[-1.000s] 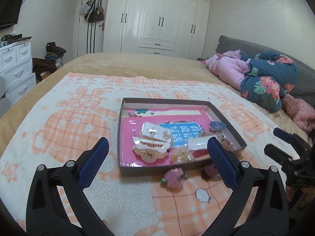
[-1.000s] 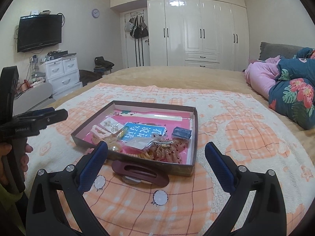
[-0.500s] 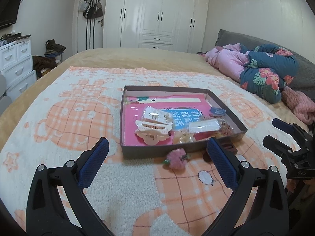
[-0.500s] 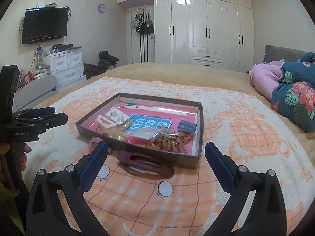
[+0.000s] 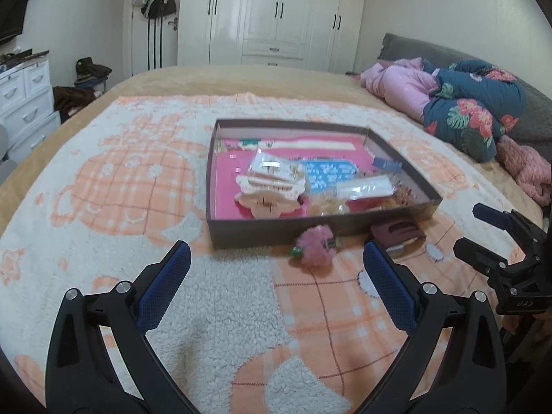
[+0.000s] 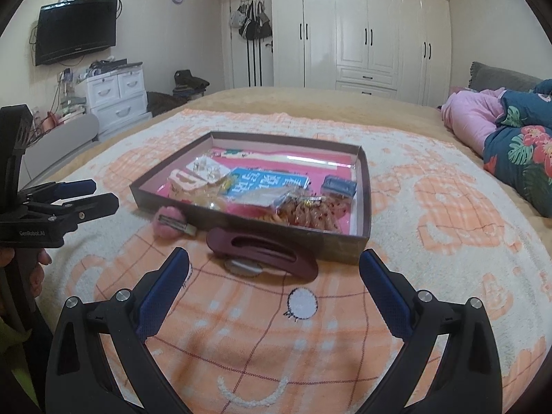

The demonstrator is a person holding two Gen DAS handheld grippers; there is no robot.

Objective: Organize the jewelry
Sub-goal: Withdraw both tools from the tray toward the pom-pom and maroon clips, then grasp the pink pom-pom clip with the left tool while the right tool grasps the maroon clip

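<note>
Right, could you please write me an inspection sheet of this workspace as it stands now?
Surface: peach-and-white fleece blanket over a bed.
Job's things: shallow box holding packets and hair accessories; maroon hair clip and pink pompom clip lie outside on the blanket, by its near wall.
Clutter: pink and floral bedding heaped at the headboard.
Grippers: left tongs open, empty; right tongs open, empty.
Cables: wires beside the drawers, below the television.
Surroundings: white wardrobe, bags hanging on a door.

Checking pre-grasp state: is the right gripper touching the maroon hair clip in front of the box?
Apart. In the right wrist view, the right gripper stands open, with bare blanket between its fingertips and the maroon hair clip lying farther ahead.
</note>
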